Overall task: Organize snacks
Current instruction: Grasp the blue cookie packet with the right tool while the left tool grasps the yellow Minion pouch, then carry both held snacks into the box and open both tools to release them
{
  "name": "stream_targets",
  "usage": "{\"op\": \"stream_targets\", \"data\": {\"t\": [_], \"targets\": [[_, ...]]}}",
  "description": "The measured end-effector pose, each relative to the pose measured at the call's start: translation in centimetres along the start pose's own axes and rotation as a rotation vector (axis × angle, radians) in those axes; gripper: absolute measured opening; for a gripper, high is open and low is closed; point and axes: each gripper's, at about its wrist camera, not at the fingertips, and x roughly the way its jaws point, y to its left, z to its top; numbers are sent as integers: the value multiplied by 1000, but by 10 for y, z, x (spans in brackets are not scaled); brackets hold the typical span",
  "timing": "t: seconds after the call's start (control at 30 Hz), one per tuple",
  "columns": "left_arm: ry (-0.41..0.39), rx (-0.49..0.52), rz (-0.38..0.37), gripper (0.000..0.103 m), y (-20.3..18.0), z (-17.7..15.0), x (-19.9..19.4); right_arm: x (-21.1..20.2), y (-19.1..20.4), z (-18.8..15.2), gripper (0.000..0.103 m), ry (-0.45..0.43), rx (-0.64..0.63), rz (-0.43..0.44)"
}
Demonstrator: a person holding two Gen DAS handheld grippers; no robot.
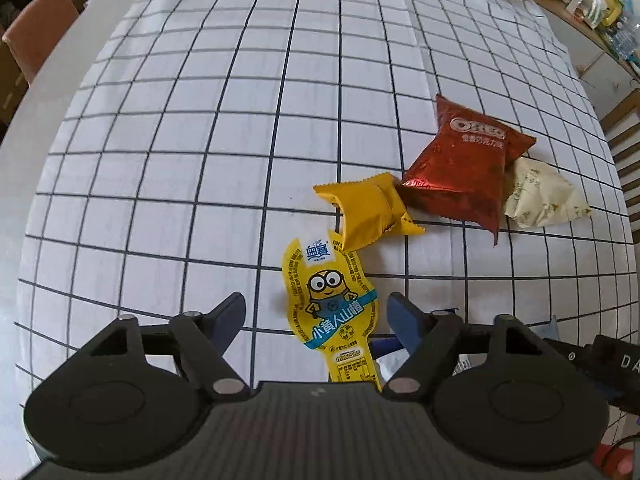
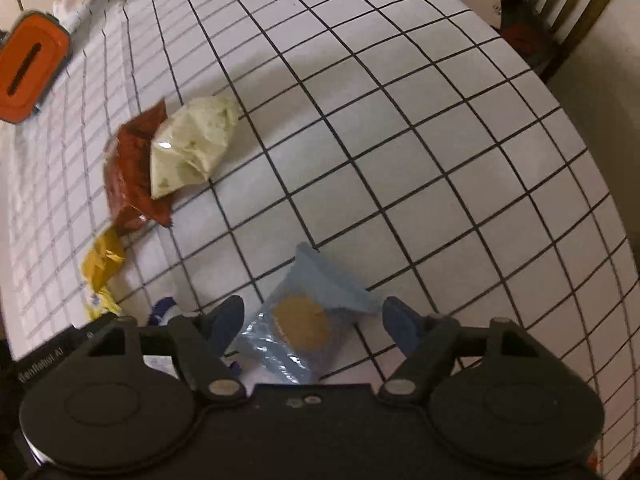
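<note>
Each gripper has one snack between its open jaws

Left gripper [image 1: 316, 312] – Minion pack [image 1: 334, 308] lies lengthwise along the fingers; right gripper [image 2: 312, 316] – blue pack [image 2: 308, 320] lies on the cloth [image 2: 440, 140], neither gripped yet

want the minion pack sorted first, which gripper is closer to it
Left. The left gripper is open with the minion pack lying between its fingers. The right gripper is open over a blue packet instead, off to the pack's right.
</note>
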Motion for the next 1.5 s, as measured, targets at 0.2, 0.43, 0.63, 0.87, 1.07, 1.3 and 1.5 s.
{"op": "stream_targets", "data": {"t": [0.2,0.43,0.63,0.87,1.07,1.3,1.5], "targets": [[-1,-11,8,68,1,-2,12,7,2,3,75,8,2,-28],[-22,20,23,62,-6,0,15,18,16,6,72,32,-30,-65],[-46,26,12,52,-9,1,10,22,34,5,66,20,-93,-105],[-57,-7,-45,52,5,-1,8,18,48,-1,46,-7,-187,-76],[-56,-45,-72,52,12,-2,6,10,36,-7,46,-36,-202,-25],[-78,-54,-63,52,18,-8,-4,-18,25,-5,46,-82,-215,19],[-113,-41,-68,52,18,-15,-28,-39,16,-4,46,-113,-231,59]]}}
